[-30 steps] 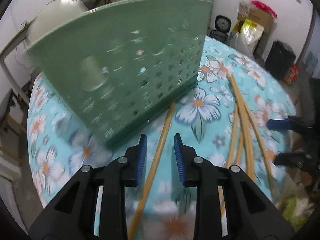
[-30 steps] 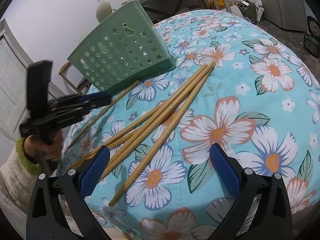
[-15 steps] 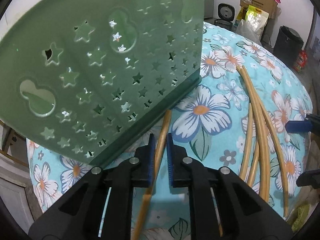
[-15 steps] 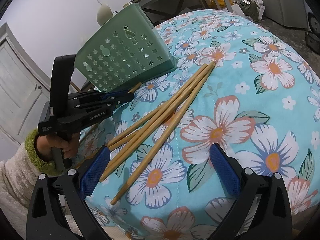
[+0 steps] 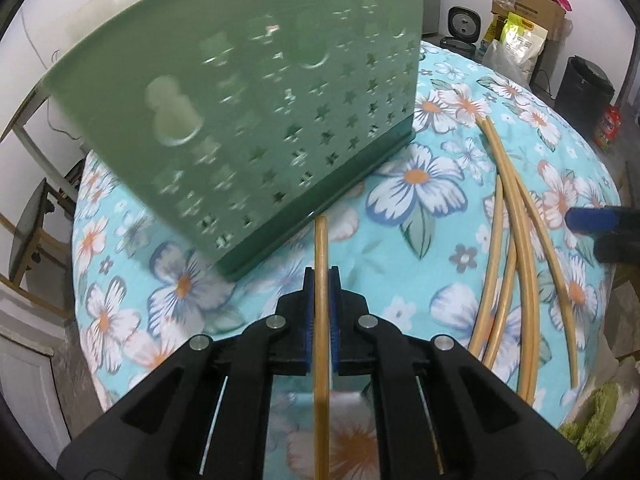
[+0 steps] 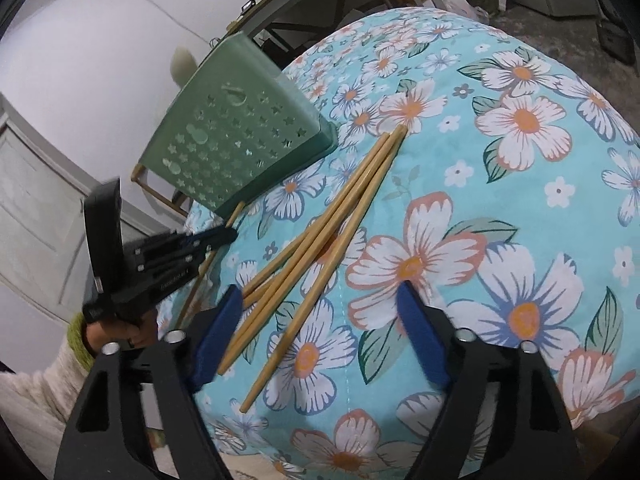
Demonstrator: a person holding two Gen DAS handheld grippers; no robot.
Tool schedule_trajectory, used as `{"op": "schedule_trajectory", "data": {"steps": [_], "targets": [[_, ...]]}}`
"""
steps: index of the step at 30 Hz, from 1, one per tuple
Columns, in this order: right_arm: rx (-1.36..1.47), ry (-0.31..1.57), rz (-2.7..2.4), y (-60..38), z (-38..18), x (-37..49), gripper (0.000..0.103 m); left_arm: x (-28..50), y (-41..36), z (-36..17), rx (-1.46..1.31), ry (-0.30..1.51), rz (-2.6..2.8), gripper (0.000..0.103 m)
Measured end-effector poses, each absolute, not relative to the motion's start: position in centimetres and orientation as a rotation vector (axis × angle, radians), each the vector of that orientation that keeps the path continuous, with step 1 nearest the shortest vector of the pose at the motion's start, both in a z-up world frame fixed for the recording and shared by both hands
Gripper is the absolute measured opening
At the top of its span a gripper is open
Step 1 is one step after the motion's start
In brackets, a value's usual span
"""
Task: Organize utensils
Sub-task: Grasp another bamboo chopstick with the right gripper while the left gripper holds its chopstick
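Far left, a green basket (image 5: 256, 120) with star cut-outs sits tilted on the table (image 5: 420, 240), which is covered in a turquoise floral cloth. Right in front of it is the left hand-held gripper (image 5: 321, 280), clenched on a single bamboo chopstick (image 5: 321, 248). The stick runs straight between the blue pads (image 5: 307, 304), pinched from both sides. Its far tip pokes out ahead of the jaws and ends just short of the basket's dark lower edge. Its near end trails back under the gripper body toward the camera.

From the right wrist view, that left hand-held gripper (image 6: 230, 234) shows side-on, held by a hand (image 6: 120, 330) in a pale sleeve with a green cuff, the chopstick (image 6: 208, 264) slanting down from its jaws beside the basket (image 6: 240, 140).

Moving right, a loose bundle of chopsticks (image 5: 516, 240) lies fanned on the cloth, well apart from the left gripper. These sticks (image 6: 320, 240) lie with their far ends bunched near the basket's corner.

Furthest right, the right hand-held gripper (image 6: 320, 332) is released, jaws wide, grasping nothing. The near ends of the bundle lie by its left pad (image 6: 218, 336), and one stick reaches in between the two.
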State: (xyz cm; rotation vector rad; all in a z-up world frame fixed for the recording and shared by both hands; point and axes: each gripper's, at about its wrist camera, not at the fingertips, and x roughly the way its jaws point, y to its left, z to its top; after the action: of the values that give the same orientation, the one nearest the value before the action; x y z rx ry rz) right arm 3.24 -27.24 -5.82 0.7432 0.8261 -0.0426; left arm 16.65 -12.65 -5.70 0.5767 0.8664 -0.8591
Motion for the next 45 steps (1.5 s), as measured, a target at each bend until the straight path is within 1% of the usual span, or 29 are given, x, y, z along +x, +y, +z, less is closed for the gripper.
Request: {"op": "schedule_trajectory", "data": {"steps": [1, 3, 4, 6, 7, 9, 10, 12, 14, 16, 18, 21, 35, 40, 41, 42, 44, 45], "targets": [[0.760, 0.818, -0.033, -27.4, -5.7, 3.3, 0.066, 16.6, -12.5, -5.7, 0.572, 0.869, -0.855, 0.006], [0.778, 0.814, -0.021, -27.6, -5.7, 3.5, 0.057, 16.7, -11.3, -5.6, 0.564, 0.873, -0.851, 0.006], [0.785, 0.817, -0.017, -27.6, -5.7, 3.9, 0.054, 16.7, -11.2, -5.7, 0.561, 0.876, -0.849, 0.006], [0.786, 0.834, -0.024, -27.5, -5.8, 4.5, 0.045, 16.9, -10.8, -5.9, 0.553, 0.881, -0.850, 0.006], [0.786, 0.842, -0.029, -27.5, -5.9, 4.6, 0.042, 16.9, -10.7, -6.0, 0.548, 0.883, -0.851, 0.006], [0.790, 0.870, -0.049, -27.5, -6.4, 5.3, 0.034, 16.9, -11.0, -6.1, 0.544, 0.883, -0.853, 0.006], [0.795, 0.884, -0.055, -27.4, -6.7, 5.7, 0.032, 16.9, -10.8, -6.1, 0.541, 0.883, -0.855, 0.006], [0.797, 0.901, -0.066, -27.4, -7.1, 6.2, 0.021, 17.0, -11.2, -6.3, 0.536, 0.885, -0.858, 0.006], [0.798, 0.918, -0.085, -27.4, -7.6, 6.8, 0.015, 17.0, -11.3, -6.4, 0.532, 0.887, -0.860, 0.006], [0.832, 0.904, -0.088, -27.7, -7.8, 6.9, 0.013, 17.1, -11.4, -6.3, 0.529, 0.887, -0.861, 0.006], [0.856, 0.892, -0.095, -27.9, -8.0, 6.6, 0.009, 17.3, -11.3, -6.4, 0.527, 0.887, -0.863, 0.006], [0.879, 0.868, -0.132, -28.3, -8.1, 5.8, 0.007, 17.4, -11.4, -6.4, 0.525, 0.888, -0.865, 0.006], [0.929, 0.782, -0.370, -31.8, -6.7, 0.6, 0.006, 17.7, -11.3, -6.4, 0.514, 0.889, -0.872, 0.006], [0.909, 0.837, -0.366, -31.8, -6.6, 1.1, 0.008, 17.7, -11.4, -6.4, 0.511, 0.892, -0.875, 0.006], [0.894, 0.852, -0.360, -31.7, -6.5, 1.6, 0.011, 17.7, -11.4, -6.4, 0.510, 0.892, -0.876, 0.006], [0.877, 0.867, -0.356, -31.8, -6.3, 1.9, 0.019, 17.8, -11.4, -6.4, 0.509, 0.893, -0.878, 0.006], [0.839, 0.878, -0.356, -32.0, -5.9, 2.4, 0.025, 17.9, -11.4, -6.4, 0.508, 0.894, -0.880, 0.006], [0.814, 0.884, -0.361, -32.2, -5.6, 2.7, 0.025, 17.9, -11.4, -6.4, 0.508, 0.895, -0.880, 0.006]]}}
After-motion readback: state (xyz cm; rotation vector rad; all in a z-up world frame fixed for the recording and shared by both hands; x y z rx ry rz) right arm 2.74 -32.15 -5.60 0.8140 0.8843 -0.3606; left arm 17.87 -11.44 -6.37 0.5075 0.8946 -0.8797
